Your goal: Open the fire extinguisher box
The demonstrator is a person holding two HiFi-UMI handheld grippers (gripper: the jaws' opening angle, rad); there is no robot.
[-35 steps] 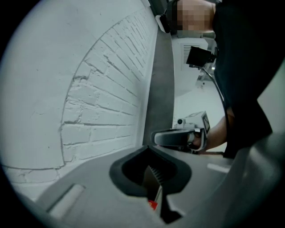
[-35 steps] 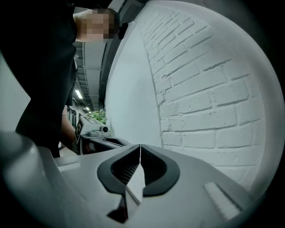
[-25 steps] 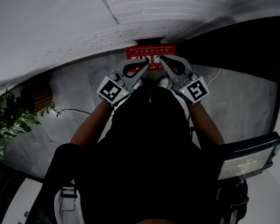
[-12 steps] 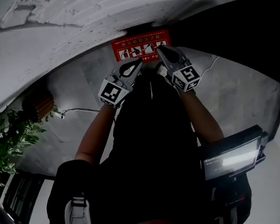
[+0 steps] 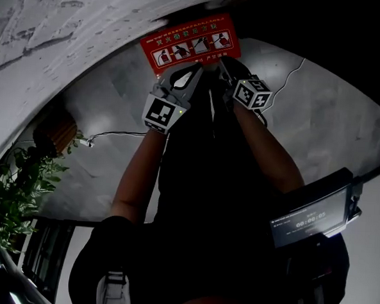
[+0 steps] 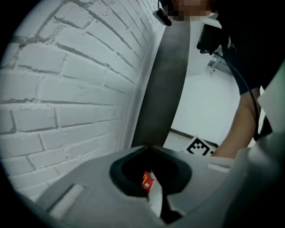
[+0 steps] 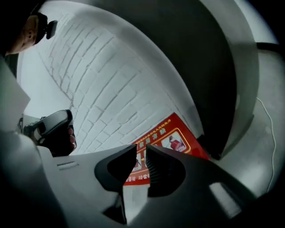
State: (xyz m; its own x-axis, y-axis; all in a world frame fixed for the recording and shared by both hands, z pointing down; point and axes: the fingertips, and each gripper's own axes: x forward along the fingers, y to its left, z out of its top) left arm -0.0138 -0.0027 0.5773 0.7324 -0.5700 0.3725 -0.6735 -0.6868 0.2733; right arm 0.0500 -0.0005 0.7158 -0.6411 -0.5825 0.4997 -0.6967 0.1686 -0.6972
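The fire extinguisher box (image 5: 190, 42) is a red case with white pictograms, standing on the floor against the white brick wall. It also fills the lower middle of the right gripper view (image 7: 178, 138), and a red sliver of it (image 6: 146, 180) shows behind the left jaws. My left gripper (image 5: 196, 73) hangs just short of the box's front edge, its jaws meeting at the tips (image 6: 149, 147). My right gripper (image 5: 223, 63) is beside it at the same edge. Its jaws have just been opening and now stand a narrow gap apart (image 7: 141, 149), with nothing between them.
A white brick wall (image 5: 70, 19) runs behind the box, with a dark panel (image 5: 339, 22) to its right. A potted plant (image 5: 15, 182) and a brown wicker pot (image 5: 50, 130) stand at the left. Thin cables (image 5: 114, 136) lie on the grey floor. A device with a lit screen (image 5: 311, 220) hangs at the person's side.
Both grippers have sunk toward the red box, which now looks larger and nearer. The right gripper has rolled and its jaws have parted slightly.
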